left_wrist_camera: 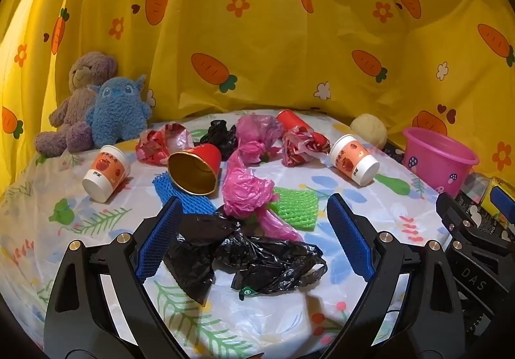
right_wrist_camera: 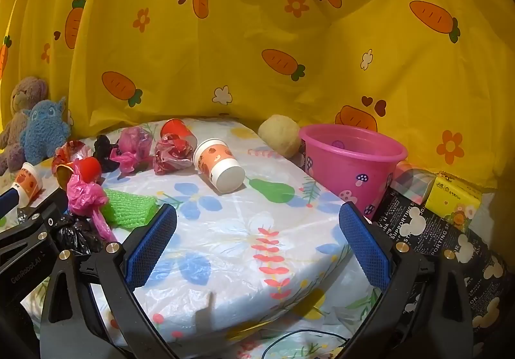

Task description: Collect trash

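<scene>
Yellow carrot-print curtain (left_wrist_camera: 257, 37) behind a flower-print tablecloth (left_wrist_camera: 96, 224). Trash, near to far: crumpled black bag (left_wrist_camera: 244, 256) between the spread pads of my left gripper (left_wrist_camera: 256, 238), untouched; pink bag (left_wrist_camera: 248, 185); green foam net (left_wrist_camera: 297, 204); red cup (left_wrist_camera: 196, 167) lying on its side; white paper cups (left_wrist_camera: 354, 159) toppled left and right. Far right: pink bucket (right_wrist_camera: 351, 162). My right gripper (right_wrist_camera: 257, 244), jaws apart, holds nothing, over bare cloth.

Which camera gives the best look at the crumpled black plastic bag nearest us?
The left wrist view: the crumpled black plastic bag lies whole, centred. The right wrist view catches only a corner at its left edge.
</scene>
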Action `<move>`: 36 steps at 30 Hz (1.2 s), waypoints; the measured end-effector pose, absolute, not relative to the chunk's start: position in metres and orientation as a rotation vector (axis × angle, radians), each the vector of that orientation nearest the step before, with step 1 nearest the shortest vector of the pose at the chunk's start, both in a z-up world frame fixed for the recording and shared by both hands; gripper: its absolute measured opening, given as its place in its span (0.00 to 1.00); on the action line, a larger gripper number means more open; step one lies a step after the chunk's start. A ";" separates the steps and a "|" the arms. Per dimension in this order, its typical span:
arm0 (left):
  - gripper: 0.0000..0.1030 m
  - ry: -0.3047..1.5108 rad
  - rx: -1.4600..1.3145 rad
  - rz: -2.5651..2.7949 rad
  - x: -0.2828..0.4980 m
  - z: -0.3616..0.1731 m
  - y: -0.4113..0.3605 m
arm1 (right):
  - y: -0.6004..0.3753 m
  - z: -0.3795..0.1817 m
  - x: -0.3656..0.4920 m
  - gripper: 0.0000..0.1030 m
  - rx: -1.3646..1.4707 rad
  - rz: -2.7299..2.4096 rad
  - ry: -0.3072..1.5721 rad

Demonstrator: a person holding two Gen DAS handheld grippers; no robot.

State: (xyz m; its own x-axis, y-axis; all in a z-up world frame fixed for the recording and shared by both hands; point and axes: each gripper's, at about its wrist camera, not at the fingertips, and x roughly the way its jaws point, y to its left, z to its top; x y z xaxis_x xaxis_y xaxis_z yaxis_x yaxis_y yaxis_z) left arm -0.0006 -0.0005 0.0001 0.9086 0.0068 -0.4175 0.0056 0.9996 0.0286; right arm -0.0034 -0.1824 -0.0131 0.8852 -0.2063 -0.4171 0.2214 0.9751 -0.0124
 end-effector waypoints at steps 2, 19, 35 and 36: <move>0.87 0.430 0.024 0.002 -0.002 0.000 0.000 | -0.182 -0.013 -0.003 0.95 0.036 -0.224 0.430; 0.87 0.440 0.005 -0.003 0.000 -0.001 0.001 | -0.184 -0.014 -0.004 0.95 0.034 -0.227 0.429; 0.87 0.439 0.003 -0.004 0.000 -0.001 -0.001 | -0.185 -0.012 -0.004 0.95 0.035 -0.228 0.426; 0.87 0.439 0.003 -0.003 0.000 -0.001 -0.001 | -0.185 -0.012 -0.004 0.95 0.034 -0.229 0.426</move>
State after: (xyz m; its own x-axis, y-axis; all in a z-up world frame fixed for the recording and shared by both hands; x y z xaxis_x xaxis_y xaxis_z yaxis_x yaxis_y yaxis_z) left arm 0.0001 -0.0013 -0.0009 0.9051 -0.0023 -0.4252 0.0037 1.0000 0.0026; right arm -0.0042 -0.1851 -0.0123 0.8854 -0.2128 -0.4132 0.2271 0.9738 -0.0150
